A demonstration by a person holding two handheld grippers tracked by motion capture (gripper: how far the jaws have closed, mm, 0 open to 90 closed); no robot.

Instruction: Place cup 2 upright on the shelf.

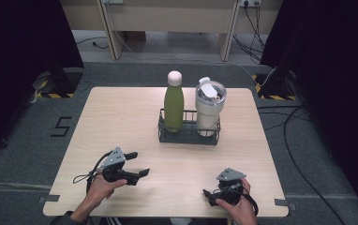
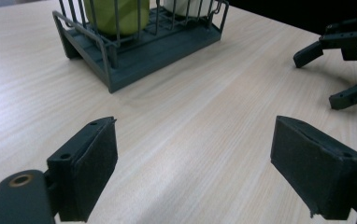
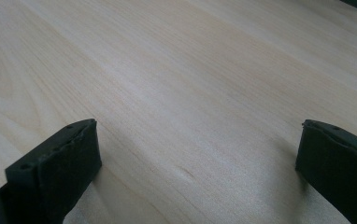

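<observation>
A green bottle (image 1: 173, 104) with a pale cap and a clear lidded tumbler (image 1: 209, 110) stand side by side in a dark wire rack (image 1: 189, 136) at the table's middle back. My left gripper (image 1: 138, 164) rests low over the front left of the table, pointing right, open with nothing between its pads. In the left gripper view the pads (image 2: 92, 163) stand wide apart over bare wood, with the rack (image 2: 134, 51) and the green bottle (image 2: 116, 11) ahead. My right gripper (image 1: 211, 197) sits at the front right, open and empty. Its pads (image 3: 69, 158) frame bare tabletop.
The light wooden table (image 1: 121, 122) has bare room left of the rack and between the two hands. The right gripper (image 2: 328, 77) shows at the upper right of the left gripper view. Cables and dark curtains lie around the table on the grey floor.
</observation>
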